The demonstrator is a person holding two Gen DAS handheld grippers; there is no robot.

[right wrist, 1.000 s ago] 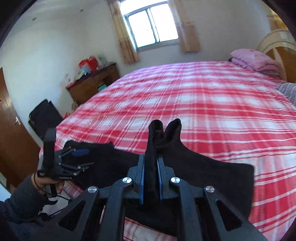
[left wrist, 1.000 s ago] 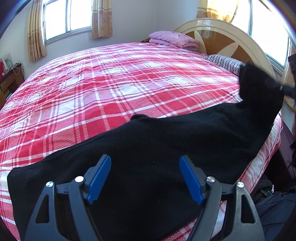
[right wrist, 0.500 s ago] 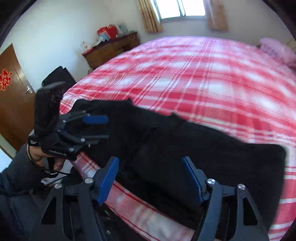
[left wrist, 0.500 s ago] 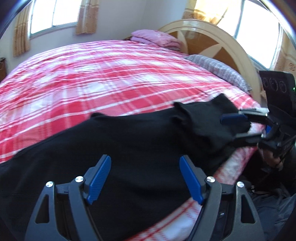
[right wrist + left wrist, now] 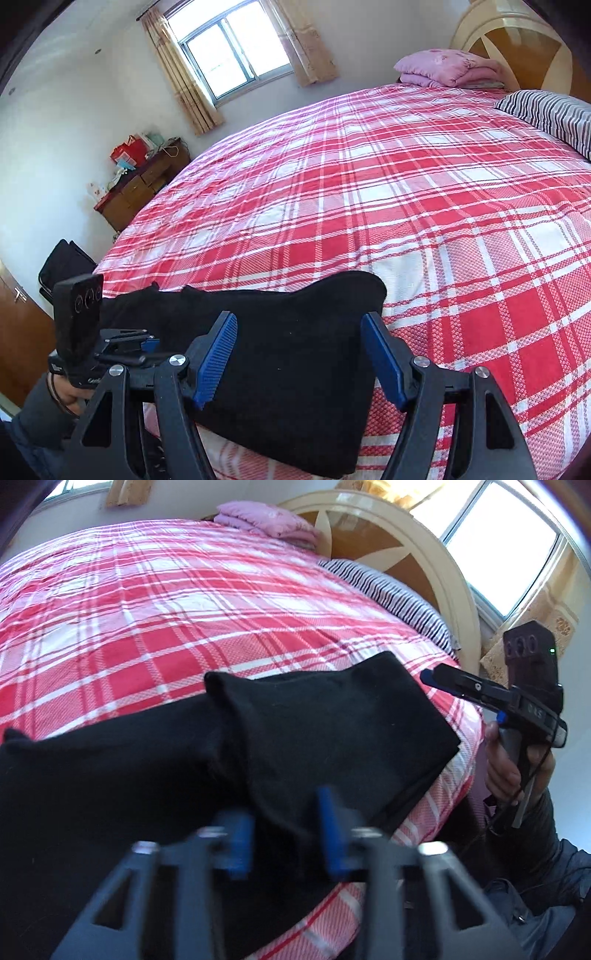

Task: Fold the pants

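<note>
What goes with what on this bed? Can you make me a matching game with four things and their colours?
Things:
1. pants
2. bedspread
3. pillow
4. folded blanket

Colours:
A. pink
B. red and white checks
C. black
D. dark and white stripes

Pairs: 1-C, 2-B, 3-D, 4-A

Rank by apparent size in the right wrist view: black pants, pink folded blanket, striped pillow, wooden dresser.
1. black pants, though nearness inflates them
2. to 4. pink folded blanket, striped pillow and wooden dresser: too alike to rank
</note>
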